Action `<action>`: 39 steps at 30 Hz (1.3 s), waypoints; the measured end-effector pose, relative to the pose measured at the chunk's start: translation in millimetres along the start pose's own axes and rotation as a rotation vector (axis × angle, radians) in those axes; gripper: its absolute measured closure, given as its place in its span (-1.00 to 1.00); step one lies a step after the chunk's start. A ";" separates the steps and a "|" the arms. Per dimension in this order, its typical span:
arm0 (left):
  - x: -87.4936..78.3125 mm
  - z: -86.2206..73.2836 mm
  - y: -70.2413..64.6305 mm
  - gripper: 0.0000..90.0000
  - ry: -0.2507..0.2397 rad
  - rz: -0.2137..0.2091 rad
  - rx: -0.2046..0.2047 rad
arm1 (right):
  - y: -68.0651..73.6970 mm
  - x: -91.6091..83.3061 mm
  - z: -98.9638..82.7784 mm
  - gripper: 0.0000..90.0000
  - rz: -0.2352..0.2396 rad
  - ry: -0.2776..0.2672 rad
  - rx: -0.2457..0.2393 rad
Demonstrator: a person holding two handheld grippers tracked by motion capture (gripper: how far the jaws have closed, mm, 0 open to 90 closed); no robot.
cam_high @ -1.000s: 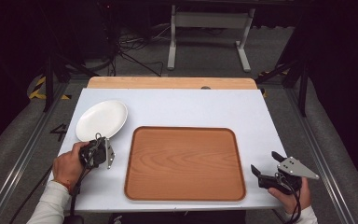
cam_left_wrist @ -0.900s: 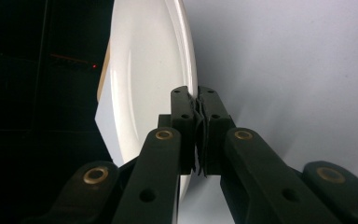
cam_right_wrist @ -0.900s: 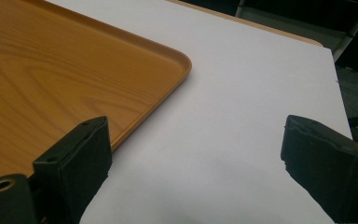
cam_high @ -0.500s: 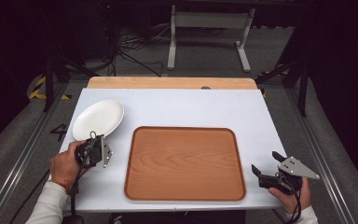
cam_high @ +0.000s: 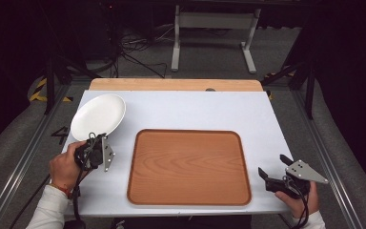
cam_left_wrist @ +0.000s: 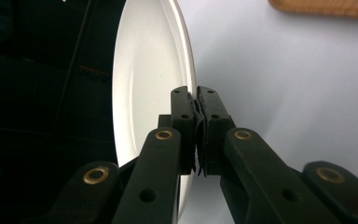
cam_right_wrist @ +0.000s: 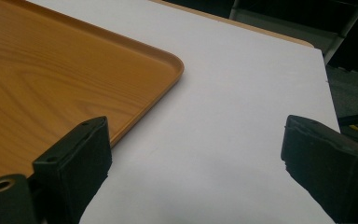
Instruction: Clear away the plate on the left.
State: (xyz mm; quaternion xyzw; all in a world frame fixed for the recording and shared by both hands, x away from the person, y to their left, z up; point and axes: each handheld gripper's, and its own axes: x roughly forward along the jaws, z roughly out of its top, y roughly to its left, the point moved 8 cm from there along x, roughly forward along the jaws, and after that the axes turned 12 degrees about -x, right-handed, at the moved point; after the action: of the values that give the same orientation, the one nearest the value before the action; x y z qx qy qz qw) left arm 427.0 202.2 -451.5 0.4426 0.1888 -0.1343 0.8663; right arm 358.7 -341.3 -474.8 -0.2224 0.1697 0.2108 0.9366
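White tabletop (cam_high: pixel 190 109) is seen under dark surroundings, with a metal frame and cables on the floor at twelve o'clock beyond its far wooden edge. One white plate (cam_high: pixel 98 116) is found at about ten o'clock on the table, at the left edge and tilted, its near rim raised. The left gripper (cam_high: pixel 97 151) is placed just at the plate's six o'clock side, and in the left gripper view its jaws are seen clenched on the rim of the plate (cam_left_wrist: pixel 149 93), which stands edge-on ahead of the left gripper (cam_left_wrist: pixel 196 100), the bowl of the plate facing nine o'clock. The gripper is held by the left hand (cam_high: pixel 66 165) at eight o'clock. One wooden tray (cam_high: pixel 189 166) is laid flat at the centre of the table, toward six o'clock, and nothing is carried on it. The right gripper (cam_high: pixel 272 172) is held low at four o'clock, just beside the tray's right edge, by the right hand (cam_high: pixel 301 200); its jaws are spread wide and nothing is grasped between them, as the right gripper view shows above bare tabletop beside the tray's corner (cam_right_wrist: pixel 170 63). No brand, label or readable writing can be made out on any item. Counted: one plate, one tray, two grippers.
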 end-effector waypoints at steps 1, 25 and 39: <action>-3.0 6.2 -2.0 0.93 -0.015 0.000 0.004 | 0.0 0.0 0.1 -0.80 0.000 0.000 0.001; -29.7 59.9 -25.0 0.93 -0.136 -0.043 0.064 | 0.2 0.6 0.0 -0.80 0.002 -0.002 -0.001; -43.6 92.1 -56.8 0.93 -0.207 -0.103 0.154 | -0.5 -0.1 0.2 -0.80 0.005 -0.008 0.011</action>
State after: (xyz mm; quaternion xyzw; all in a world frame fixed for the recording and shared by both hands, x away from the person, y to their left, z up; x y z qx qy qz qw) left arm 384.5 97.2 -423.3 0.4812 0.1098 -0.2376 0.8366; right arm 358.8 -341.6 -474.4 -0.2159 0.1677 0.2129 0.9380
